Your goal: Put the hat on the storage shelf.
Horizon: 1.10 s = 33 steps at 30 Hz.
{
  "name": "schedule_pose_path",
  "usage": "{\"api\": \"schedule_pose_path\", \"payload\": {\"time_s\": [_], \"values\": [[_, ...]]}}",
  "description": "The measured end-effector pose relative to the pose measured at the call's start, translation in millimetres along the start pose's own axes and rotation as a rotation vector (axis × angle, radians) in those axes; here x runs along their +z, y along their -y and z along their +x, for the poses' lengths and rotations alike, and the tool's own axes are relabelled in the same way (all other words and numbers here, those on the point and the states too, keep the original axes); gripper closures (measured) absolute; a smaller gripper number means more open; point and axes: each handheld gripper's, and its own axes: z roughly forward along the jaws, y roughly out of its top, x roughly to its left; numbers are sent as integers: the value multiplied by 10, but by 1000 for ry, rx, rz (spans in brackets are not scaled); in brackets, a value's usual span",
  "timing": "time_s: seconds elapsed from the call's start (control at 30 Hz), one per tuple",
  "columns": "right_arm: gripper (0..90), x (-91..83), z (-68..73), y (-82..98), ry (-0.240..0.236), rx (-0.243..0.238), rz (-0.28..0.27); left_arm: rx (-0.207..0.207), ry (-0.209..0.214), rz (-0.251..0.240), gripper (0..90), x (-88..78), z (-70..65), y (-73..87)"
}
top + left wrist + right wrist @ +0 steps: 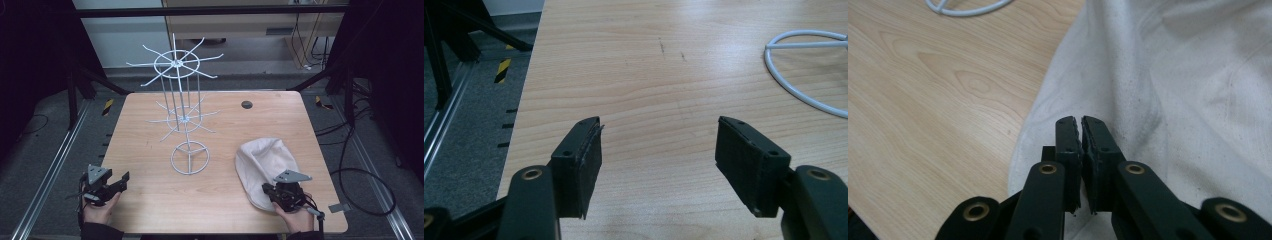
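Observation:
A white wire display rack (182,120) with two tiers of hooks stands mid-table on a ring base (809,75). A cream cloth cap (265,162) lies at the front right. My right gripper (270,189) is at the cap's near edge. In the right gripper view it (1081,122) is shut just over the cloth (1188,100), and I see nothing pinched between the jaws. My left gripper (122,180) hovers at the table's front left corner. Seen from its own camera, it (659,135) is open and empty over bare wood.
The wooden table (210,200) has a small dark round cap (246,104) set in its far side. Metal rails and black frame legs flank the table on the floor, with cables at the right. The rack's hooks reach out toward the back.

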Motion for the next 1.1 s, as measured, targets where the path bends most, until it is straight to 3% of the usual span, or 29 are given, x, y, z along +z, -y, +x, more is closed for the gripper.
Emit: {"api": "schedule_pose_path", "payload": {"time_s": [0.13, 0.27, 0.4, 0.67, 1.1], "values": [[812, -75, 25, -57, -3, -19, -32, -1, -1, 0, 351, 6, 3, -1], [744, -166, 9, -121, -8, 2, -65, -1, 0, 6, 351, 20, 4, -1], [675, -218, -26, -208, 25, 20, -83, 2, 3, 9, 350, 25, 4, 2], [597, -256, 3, -434, 100, -5, -97, 1, 3, 15, 346, 36, 22, 3], [575, -83, -9, -666, 130, -11, -26, 3, 3, 21, 341, 45, 25, 5]]}}
